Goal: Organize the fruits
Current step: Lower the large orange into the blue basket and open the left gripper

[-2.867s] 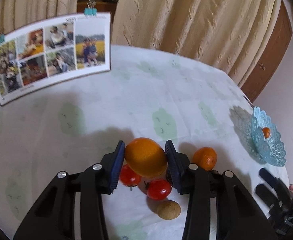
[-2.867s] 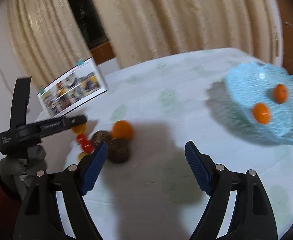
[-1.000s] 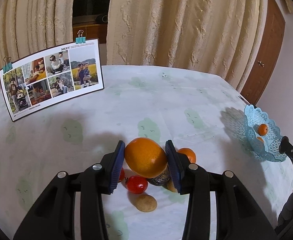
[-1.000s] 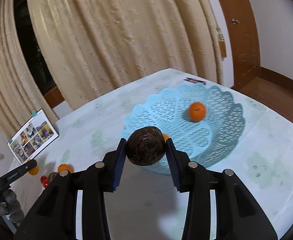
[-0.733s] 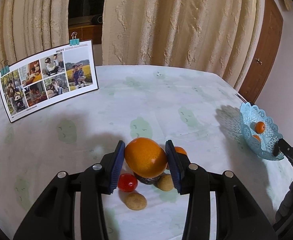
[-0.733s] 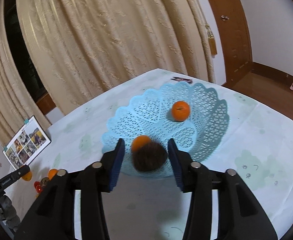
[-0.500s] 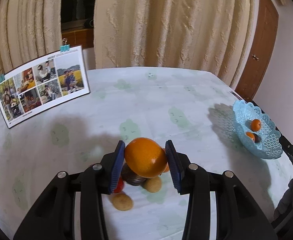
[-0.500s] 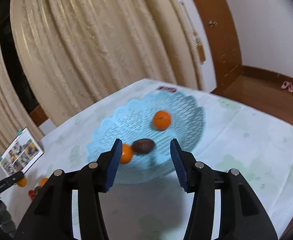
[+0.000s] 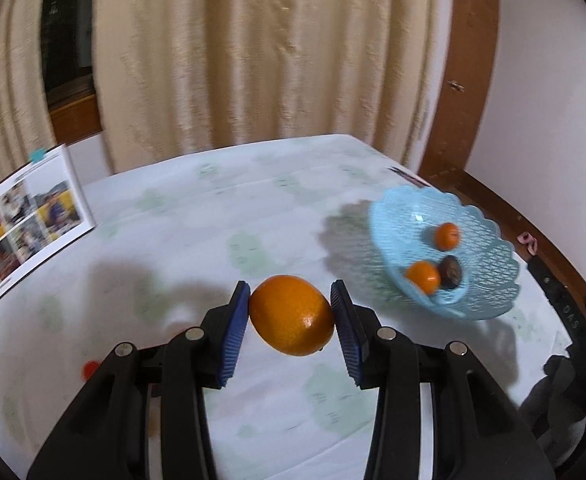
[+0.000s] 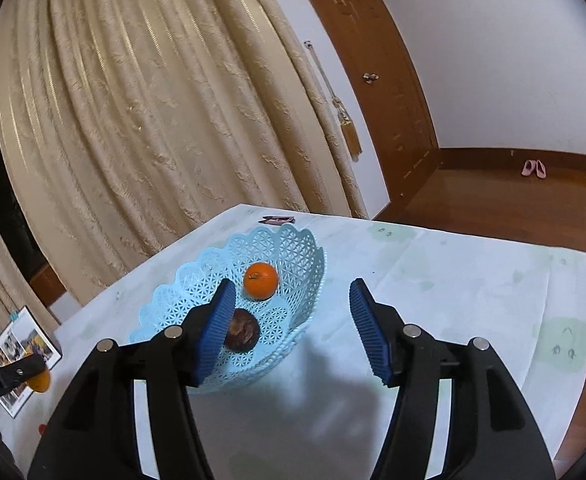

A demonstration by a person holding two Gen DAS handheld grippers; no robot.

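Cloth-covered table (image 9: 277, 412), blue basket (image 9: 489, 280), photo card (image 9: 25, 220) (propped upright)

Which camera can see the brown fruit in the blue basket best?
The right wrist view: the brown fruit looks big and sharp in the blue basket. The left wrist view shows it small, blurry, beside an orange.

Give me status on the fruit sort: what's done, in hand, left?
Done: two small oranges and a dark brown fruit lie in the blue basket. The right gripper has just been opening, nothing between its jaws. In hand: the left gripper clamps a large orange above the table. Left: at least one red fruit, blurred.
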